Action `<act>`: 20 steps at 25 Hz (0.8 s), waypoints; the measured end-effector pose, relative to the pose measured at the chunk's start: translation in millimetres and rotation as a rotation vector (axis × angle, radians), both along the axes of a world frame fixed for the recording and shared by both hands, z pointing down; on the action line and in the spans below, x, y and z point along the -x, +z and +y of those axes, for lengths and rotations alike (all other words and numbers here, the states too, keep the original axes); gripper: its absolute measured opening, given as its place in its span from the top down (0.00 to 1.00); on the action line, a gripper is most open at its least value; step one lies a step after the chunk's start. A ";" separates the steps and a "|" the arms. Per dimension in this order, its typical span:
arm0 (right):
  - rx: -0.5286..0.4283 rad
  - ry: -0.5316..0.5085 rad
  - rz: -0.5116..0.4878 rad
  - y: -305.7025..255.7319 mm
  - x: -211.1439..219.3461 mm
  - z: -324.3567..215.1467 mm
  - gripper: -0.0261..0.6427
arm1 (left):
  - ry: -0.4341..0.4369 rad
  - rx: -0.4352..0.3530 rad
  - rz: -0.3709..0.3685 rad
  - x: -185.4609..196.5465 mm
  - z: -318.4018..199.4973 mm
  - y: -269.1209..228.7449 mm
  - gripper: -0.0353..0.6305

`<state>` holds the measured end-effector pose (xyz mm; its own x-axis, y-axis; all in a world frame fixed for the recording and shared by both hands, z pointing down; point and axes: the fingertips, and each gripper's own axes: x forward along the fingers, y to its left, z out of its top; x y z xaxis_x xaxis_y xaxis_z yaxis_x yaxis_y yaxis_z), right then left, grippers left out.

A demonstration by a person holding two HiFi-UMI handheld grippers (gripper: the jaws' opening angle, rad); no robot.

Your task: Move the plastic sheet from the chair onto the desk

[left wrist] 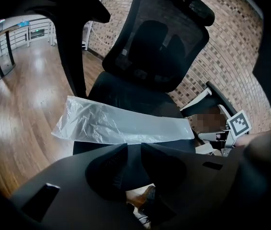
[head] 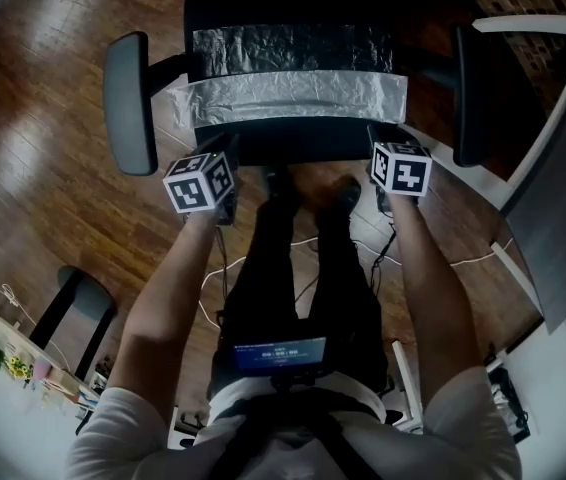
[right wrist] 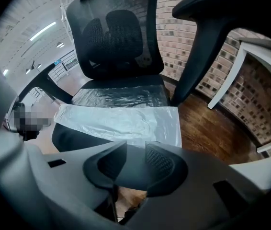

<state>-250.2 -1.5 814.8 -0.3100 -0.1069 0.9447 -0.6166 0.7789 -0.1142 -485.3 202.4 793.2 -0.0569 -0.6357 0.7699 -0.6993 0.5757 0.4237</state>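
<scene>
Reaching for the pickup is the step in hand, as I read it: the person stands facing the chair, with the left gripper and the right gripper held just off the front edge of its seat, one toward each end of the plastic sheet. The sheet lies flat across the seat, between the two armrests, with its left end hanging a little past the seat's side; none of it has left the chair. Each gripper's own view shows its jaws standing a little apart with nothing between them, and the sheet's near edge lies just beyond the tips. The next move, I'd judge, calls for bringing both pairs of tips down onto that near edge, pinching the thin film at both ends together and lifting evenly so it neither sags nor slips, then swinging right to the desk, whose grey top shows at the right. By my count there is one sheet, one chair with two armrests, two grippers and one desk.
</scene>
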 end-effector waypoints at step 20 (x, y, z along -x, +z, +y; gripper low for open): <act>-0.085 0.064 0.035 51.8 28.0 -39.9 0.49 | -0.045 0.133 -0.103 61.3 -10.3 43.4 0.64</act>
